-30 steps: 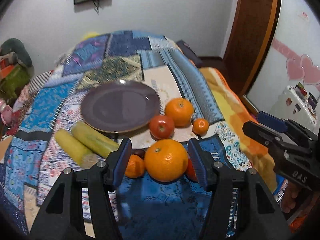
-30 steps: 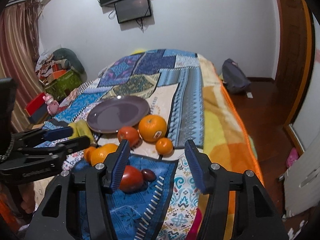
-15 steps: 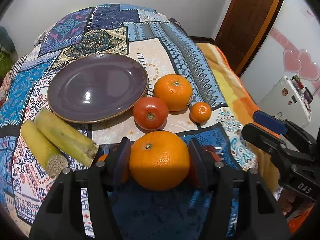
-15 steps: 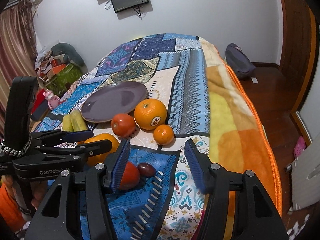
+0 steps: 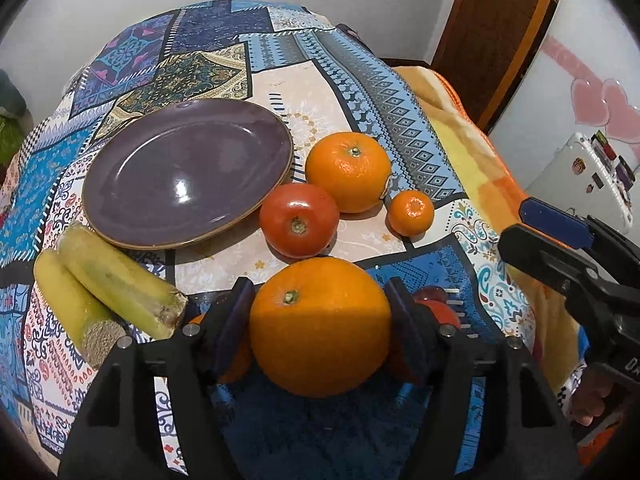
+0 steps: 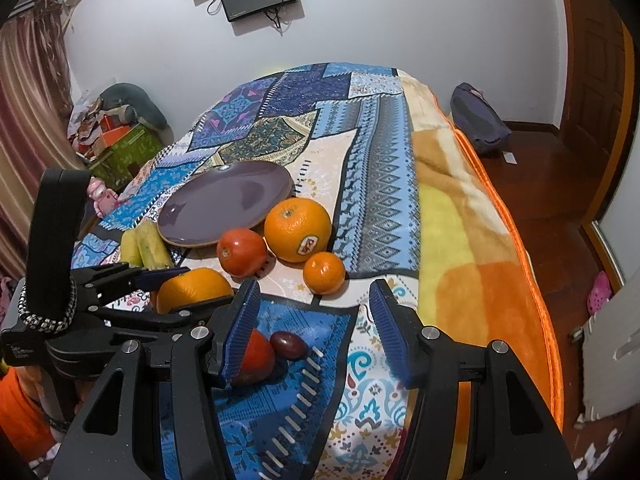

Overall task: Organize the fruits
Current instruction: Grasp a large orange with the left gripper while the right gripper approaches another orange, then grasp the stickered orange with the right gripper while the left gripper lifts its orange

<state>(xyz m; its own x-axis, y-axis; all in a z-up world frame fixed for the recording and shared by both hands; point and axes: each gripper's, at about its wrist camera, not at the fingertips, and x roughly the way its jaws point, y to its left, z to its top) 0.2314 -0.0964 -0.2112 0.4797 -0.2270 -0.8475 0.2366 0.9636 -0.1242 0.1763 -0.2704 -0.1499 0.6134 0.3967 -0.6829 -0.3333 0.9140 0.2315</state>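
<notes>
My left gripper (image 5: 320, 320) is shut on a large orange (image 5: 320, 326), held just above the patchwork blanket; it also shows in the right wrist view (image 6: 192, 290). Ahead lie an empty purple plate (image 5: 184, 172), a red tomato (image 5: 299, 220), a second large orange (image 5: 348, 172) and a small mandarin (image 5: 411, 213). Two yellow-green sugarcane pieces (image 5: 100, 292) lie left. My right gripper (image 6: 314, 330) is open and empty above the blanket, with a second tomato (image 6: 258, 356) and a dark plum (image 6: 288, 345) by its left finger.
The fruit lies on a bed covered with a patchwork blanket (image 6: 360, 168); its orange edge (image 6: 532, 280) drops off to a wooden floor at the right. A small orange fruit (image 5: 236, 360) sits behind my left finger. Boxes and toys (image 6: 116, 136) stand left of the bed.
My left gripper has closed on the large orange and moved forward toward the plate and other fruit. My right gripper has stayed open and shifted slightly forward.
</notes>
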